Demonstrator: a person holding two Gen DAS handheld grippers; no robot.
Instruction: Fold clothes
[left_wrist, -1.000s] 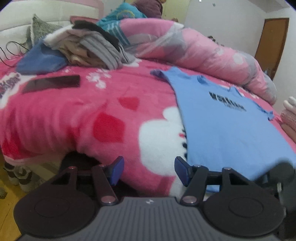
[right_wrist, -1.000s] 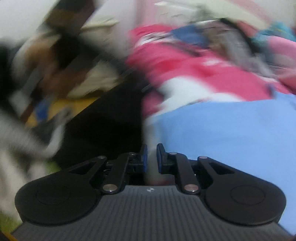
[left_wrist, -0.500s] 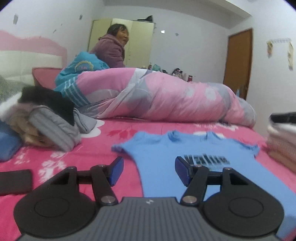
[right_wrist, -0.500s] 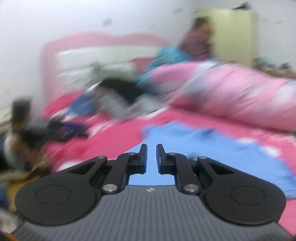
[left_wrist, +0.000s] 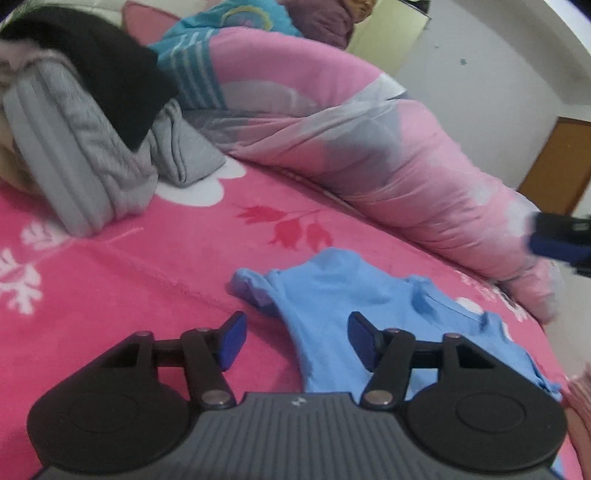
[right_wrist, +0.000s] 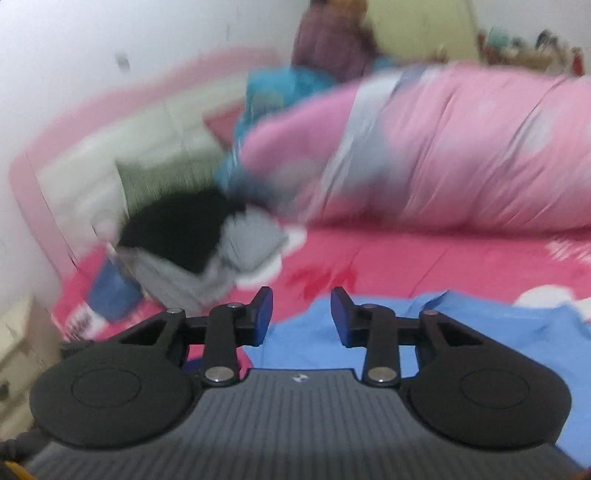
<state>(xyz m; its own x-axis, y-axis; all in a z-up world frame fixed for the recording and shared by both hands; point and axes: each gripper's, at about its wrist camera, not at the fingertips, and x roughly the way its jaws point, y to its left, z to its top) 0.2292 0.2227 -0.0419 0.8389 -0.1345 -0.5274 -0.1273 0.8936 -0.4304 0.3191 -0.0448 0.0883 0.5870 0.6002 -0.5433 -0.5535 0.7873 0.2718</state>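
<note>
While both tools (left_wrist: 293, 341) (right_wrist: 301, 319) hover spread w/ nothing held, blue tee (left_wrist: 373, 306) lies flat, unfolded on pink blanket (left_wrist: 147, 280).

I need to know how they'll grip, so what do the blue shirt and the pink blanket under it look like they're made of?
Blue shirt: thin, matte knit, probably cotton jersey; it lies flat with soft wrinkles at the sleeve. Pink blanket: plush fleece, likely; the surface looks fuzzy, with a printed flower pattern.

Both hand-held grippers, left (left_wrist: 294, 341) & right (right_wrist: 301, 321), jaws apart, nothing between.
</note>
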